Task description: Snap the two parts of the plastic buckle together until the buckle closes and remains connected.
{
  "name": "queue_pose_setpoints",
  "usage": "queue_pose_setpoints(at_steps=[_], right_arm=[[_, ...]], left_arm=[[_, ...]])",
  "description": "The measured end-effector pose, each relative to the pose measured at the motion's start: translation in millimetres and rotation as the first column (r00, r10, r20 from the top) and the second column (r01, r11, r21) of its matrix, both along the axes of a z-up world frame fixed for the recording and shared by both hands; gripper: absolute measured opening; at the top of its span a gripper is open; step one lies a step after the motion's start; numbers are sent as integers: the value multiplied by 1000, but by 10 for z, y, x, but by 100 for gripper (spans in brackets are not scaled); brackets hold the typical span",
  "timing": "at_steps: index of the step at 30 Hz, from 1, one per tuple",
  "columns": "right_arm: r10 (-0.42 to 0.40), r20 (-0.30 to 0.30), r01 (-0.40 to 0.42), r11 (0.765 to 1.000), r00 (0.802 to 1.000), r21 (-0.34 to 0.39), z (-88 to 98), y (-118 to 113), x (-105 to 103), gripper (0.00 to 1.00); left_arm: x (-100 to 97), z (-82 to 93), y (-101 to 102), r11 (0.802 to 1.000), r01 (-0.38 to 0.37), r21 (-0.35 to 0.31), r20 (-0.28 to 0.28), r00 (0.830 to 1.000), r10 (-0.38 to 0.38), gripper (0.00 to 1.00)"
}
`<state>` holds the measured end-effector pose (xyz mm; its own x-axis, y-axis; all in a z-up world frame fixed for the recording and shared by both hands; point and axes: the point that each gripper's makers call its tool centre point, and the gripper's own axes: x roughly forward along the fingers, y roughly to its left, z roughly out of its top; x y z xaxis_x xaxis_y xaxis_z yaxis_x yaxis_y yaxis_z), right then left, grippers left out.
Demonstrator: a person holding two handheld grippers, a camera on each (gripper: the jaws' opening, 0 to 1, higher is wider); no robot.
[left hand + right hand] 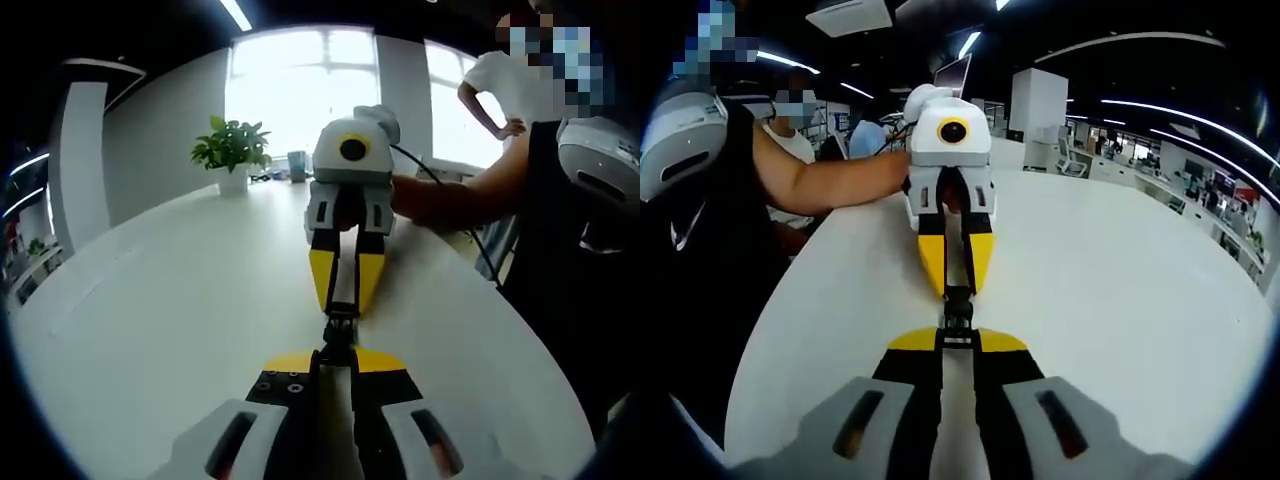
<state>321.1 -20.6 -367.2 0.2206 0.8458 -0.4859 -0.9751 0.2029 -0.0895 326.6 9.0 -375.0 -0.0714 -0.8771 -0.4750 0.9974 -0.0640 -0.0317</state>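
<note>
A broad, smooth white table (150, 310) with a curved edge is seen beneath both grippers, with much bare surface on either side and a potted plant (232, 150) well away near its far rim. The small black plastic buckle (340, 330) is held above the tabletop between the two facing grippers, its long axis running along the line from one to the other. The left gripper (338, 352) and the right gripper (958, 335), both yellow-tipped, are narrowed onto opposite ends of it, though whether the halves are fully joined cannot be made out.

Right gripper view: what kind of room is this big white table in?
Probably a big open office. Behind the white table are rows of desks under long ceiling lights, and the left gripper view shows a potted plant by a bright window.
</note>
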Motion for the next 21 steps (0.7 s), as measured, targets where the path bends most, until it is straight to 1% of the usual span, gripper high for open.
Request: queue_pose_setpoints(at_steps=[9, 14, 16, 17, 21], right_arm=[[7, 4, -7, 1000, 1000, -3, -45, 1, -6, 10], [6, 2, -6, 1000, 1000, 18, -44, 8, -6, 10], [11, 8, -11, 1000, 1000, 24, -37, 31, -20, 10], [13, 23, -14, 1000, 1000, 27, -17, 34, -4, 10], [11, 9, -11, 1000, 1000, 28, -15, -14, -26, 10]], left_arm=[[7, -37, -8, 1000, 3, 13, 6, 1000, -3, 9], [16, -42, -27, 1000, 2, 13, 6, 1000, -2, 9], [-5, -38, -63, 1000, 8, 12, 11, 1000, -8, 9], [-2, -40, -53, 1000, 5, 17, 9, 1000, -5, 9], [8, -38, -52, 1000, 1, 14, 10, 1000, -2, 8]])
